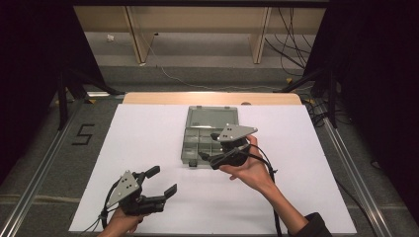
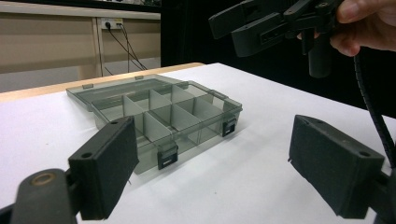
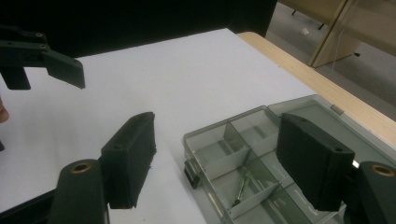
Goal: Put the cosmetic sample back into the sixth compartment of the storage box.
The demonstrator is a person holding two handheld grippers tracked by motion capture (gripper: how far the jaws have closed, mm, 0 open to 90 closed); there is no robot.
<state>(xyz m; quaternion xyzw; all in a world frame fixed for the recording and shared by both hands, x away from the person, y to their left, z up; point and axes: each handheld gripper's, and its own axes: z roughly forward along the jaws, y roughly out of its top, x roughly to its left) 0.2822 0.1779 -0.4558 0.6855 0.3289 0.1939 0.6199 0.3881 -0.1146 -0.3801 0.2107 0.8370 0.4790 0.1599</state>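
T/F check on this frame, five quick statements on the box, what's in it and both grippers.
1. The compartment box has its lid open. True.
2. The right gripper is clamped on the box. False: its jaws stand open above the box with nothing between them.
3. A thin metal piece, like a screw or drill bit, lies in one compartment. True.
4. The left gripper holds the box lid. False: it is open, apart from the box, over the white sheet.
5. The box has black latches on its front wall. True.
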